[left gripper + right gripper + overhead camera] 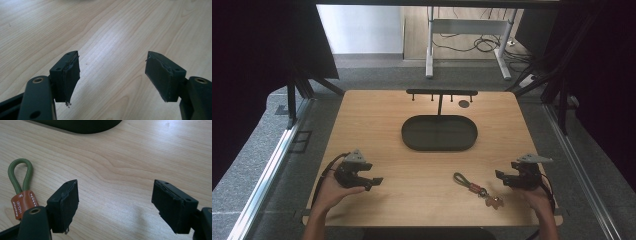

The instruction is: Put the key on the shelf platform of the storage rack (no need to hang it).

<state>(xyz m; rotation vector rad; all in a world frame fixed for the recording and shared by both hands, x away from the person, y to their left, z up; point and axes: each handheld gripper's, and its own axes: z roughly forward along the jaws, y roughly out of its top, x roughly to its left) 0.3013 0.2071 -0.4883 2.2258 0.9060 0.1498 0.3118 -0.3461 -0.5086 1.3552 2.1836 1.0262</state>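
Observation:
A keychain [476, 189] with a green cord loop [20, 175] and a brown leather tab [24, 203] lies on the wooden table [412, 150] near the front right. My right gripper [503, 178] rests just right of it, jaws open and empty [115, 205]. My left gripper [373, 182] sits at the front left, held low over bare wood, its jaws wide open with nothing between them [112, 75]. A dark oval tray [439, 133] stands mid-table, with a black hook rack [442, 93] rising behind it.
A small dark disc [464, 104] lies at the back right of the table. The tray's near rim [82, 127] appears in the right gripper view. Metal frame rails [272, 165] run along both sides. A desk frame and cables [482, 42] stand beyond the table.

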